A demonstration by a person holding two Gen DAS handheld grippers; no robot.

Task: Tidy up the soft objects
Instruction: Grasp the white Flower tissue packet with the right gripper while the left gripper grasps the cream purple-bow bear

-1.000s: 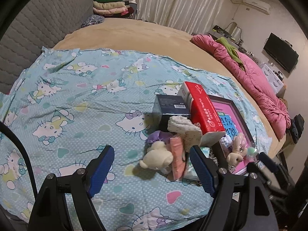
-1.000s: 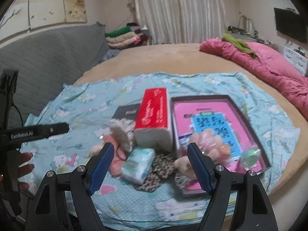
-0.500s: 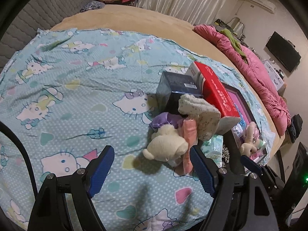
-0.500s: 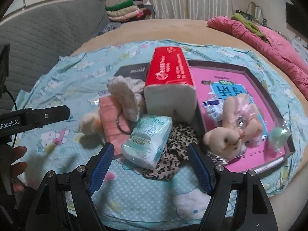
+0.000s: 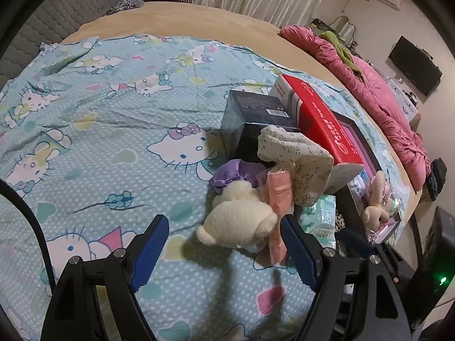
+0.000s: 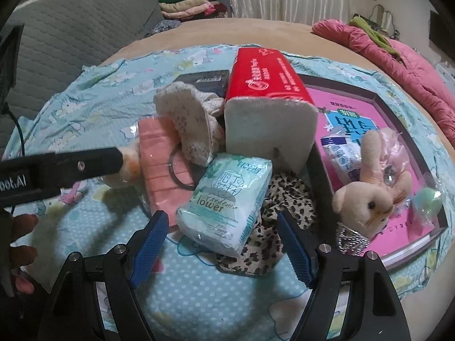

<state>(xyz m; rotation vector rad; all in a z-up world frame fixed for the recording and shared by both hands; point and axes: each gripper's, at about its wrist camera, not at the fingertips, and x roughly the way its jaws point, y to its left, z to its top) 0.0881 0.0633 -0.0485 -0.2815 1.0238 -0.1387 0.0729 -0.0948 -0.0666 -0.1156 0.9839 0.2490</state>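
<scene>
Between your left gripper's (image 5: 224, 248) wide-spread blue pads sits nothing but the cartoon-cat sheet (image 5: 108, 130); the cream plush bear (image 5: 241, 218) lies just ahead, nearer the right-hand pad, untouched. Your right gripper (image 6: 221, 240) stands equally wide and holds nothing, with the mint tissue pack (image 6: 227, 199) lying just beyond its tips, on top of a leopard-print cloth (image 6: 273, 227).

Beside the bear, a pink wrapped pack (image 6: 162, 159) lies flat with a dark hair ring (image 6: 182, 173) on it. A speckled white sock (image 6: 187, 122) leans over that pack. Past the sock, the red tissue brick (image 6: 267, 91) stands tilted against a dark box (image 5: 256, 113), with a purple frill (image 5: 233, 173) tucked at the bear's far side.

To the right, a pink tray (image 6: 384, 108) holds a beige plush rabbit (image 6: 372, 187), a small wrapped sachet (image 6: 341, 153) and a pale green ball (image 6: 426, 199). Farther off, a pink quilt (image 5: 378, 85) runs along the bed's edge, and folded clothes (image 6: 184, 5) are stacked near the curtains.
</scene>
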